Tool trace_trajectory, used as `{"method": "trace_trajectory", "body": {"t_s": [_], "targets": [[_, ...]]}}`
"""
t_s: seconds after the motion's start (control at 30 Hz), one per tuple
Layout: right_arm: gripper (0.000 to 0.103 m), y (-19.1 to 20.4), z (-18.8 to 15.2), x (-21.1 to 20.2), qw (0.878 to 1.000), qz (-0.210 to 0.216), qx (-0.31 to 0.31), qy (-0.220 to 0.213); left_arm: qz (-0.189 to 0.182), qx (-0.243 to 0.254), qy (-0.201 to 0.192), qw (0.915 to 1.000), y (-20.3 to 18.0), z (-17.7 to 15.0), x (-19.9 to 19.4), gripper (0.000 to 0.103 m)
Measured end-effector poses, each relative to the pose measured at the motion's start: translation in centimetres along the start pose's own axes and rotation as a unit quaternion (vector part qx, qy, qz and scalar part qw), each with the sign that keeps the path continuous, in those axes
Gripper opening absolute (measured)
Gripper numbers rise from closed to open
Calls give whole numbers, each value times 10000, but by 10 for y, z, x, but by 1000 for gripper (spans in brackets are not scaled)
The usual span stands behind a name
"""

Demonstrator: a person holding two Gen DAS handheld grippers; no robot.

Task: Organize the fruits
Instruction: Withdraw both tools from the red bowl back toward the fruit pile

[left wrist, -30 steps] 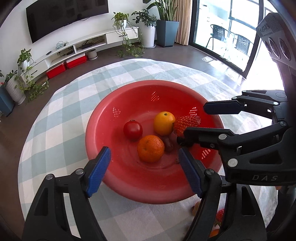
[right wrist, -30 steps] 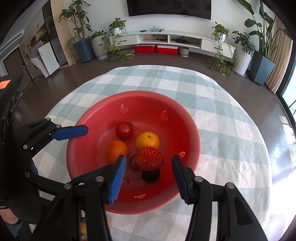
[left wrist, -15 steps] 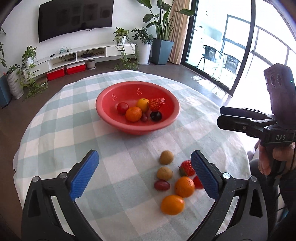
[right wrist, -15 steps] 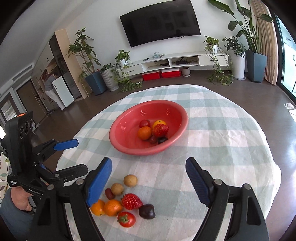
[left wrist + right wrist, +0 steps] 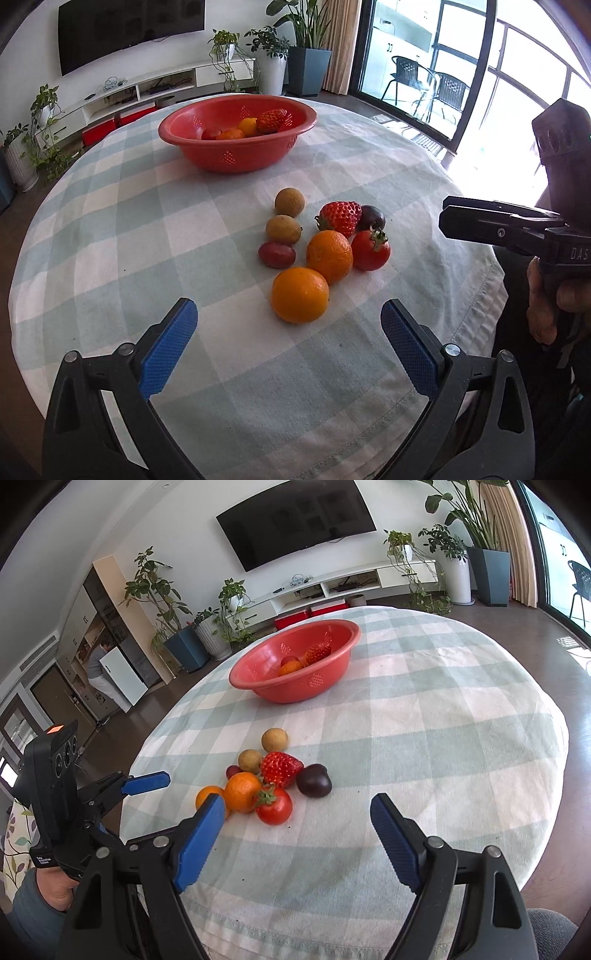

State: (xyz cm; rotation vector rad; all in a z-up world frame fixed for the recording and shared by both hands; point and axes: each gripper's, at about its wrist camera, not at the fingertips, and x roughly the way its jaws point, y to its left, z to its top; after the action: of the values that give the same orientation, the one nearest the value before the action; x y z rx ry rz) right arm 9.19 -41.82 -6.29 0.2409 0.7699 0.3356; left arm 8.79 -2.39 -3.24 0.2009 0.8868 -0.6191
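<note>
A red bowl stands at the far side of the round table and holds a strawberry, oranges and a tomato. It also shows in the right wrist view. Several loose fruits lie near the front edge: an orange, a second orange, a tomato, a strawberry, a dark plum and two brown longans. My left gripper is open and empty, just short of the nearest orange. My right gripper is open and empty, just short of the tomato.
The table wears a green and white checked cloth. A TV shelf with potted plants stands behind, and a glass door to the right. The left gripper's body shows at the right wrist view's left edge.
Both grippers have pulled back from the red bowl towards the table's front edge, open and empty. The strawberry stays in the bowl. The loose fruits have come close in front of both.
</note>
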Motion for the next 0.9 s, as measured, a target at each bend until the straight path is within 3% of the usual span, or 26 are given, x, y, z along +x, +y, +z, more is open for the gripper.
{"method": "trace_trajectory", "body": {"t_s": [0.3,0.5,0.6,0.7,0.9], "targets": [[76,6,-9,3,9997,-37,-204,103,-63,-111,-28,9999,2,7,12,100],[75,9,-12,3,9995,-77,-272,128,-113,-138,46,9998,3,9,20,74],[74,10,-12,3,9995,-74,-272,136,-78,-109,51,9999,2,8,22,73],[73,11,-13,4,9994,-75,-287,154,-86,-128,46,9999,2,9,24,59],[71,12,-15,5,9993,-79,-324,183,-73,-68,79,9999,2,7,27,48]]}}
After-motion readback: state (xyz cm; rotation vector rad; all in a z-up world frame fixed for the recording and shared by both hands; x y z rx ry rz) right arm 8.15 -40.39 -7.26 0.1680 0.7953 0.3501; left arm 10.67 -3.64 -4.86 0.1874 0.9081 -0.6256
